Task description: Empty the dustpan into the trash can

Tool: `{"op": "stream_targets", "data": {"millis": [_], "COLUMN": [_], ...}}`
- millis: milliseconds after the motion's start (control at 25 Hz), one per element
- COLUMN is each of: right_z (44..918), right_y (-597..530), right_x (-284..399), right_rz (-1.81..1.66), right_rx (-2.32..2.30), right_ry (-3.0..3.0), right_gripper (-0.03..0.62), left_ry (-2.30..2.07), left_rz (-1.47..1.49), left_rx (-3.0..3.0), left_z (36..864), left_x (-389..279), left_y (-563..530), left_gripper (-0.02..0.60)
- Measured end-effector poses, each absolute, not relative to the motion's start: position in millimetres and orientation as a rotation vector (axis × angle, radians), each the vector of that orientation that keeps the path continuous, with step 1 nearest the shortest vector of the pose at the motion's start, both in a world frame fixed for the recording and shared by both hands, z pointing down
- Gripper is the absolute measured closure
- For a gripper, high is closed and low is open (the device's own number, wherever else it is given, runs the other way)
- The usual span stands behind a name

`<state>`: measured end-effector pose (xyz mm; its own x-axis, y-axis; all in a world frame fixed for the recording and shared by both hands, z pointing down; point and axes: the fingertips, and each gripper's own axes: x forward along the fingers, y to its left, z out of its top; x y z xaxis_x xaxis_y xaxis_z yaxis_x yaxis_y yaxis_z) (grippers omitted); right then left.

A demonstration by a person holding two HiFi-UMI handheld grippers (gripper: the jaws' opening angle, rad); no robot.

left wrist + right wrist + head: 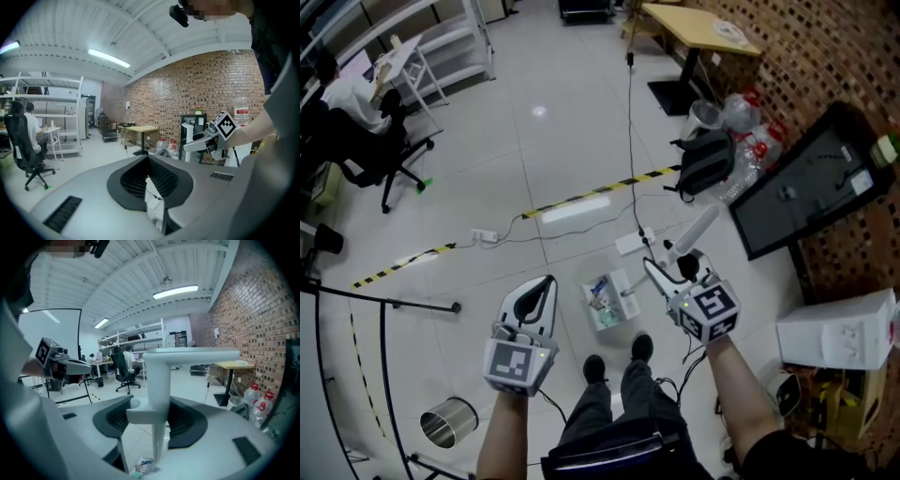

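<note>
Head view: my left gripper points forward with its fingers clenched tip to tip and nothing in them. My right gripper grasps the white handle of the dustpan. The pan, holding litter, sits at the handle's lower end over the white floor, just ahead of my shoes. I cannot tell whether it touches the floor. The metal trash can stands well apart, to my lower left. Left gripper view: the ribbed pads meet at the front, with nothing between them. Right gripper view: both pads press on the upright handle, and the littered pan shows below the jaws.
</note>
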<state>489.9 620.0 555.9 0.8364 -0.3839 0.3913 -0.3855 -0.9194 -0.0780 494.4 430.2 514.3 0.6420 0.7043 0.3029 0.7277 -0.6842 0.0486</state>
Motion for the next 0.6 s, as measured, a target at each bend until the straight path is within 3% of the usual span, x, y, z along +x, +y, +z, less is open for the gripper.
{"op": "stream_targets", "data": {"millis": [600], "right_z": [372], "right_y": [505], "right_x": [507], "right_rz": [0.272], "right_rx": [2.903], "right_ry": [-0.891], "right_gripper": [0.364], "left_ry": [-1.03], "left_rz": [-0.12], "left_rx": [-2.841], "left_z": [370], "left_x": [469], "left_y": [320], "left_gripper": [0.589]}}
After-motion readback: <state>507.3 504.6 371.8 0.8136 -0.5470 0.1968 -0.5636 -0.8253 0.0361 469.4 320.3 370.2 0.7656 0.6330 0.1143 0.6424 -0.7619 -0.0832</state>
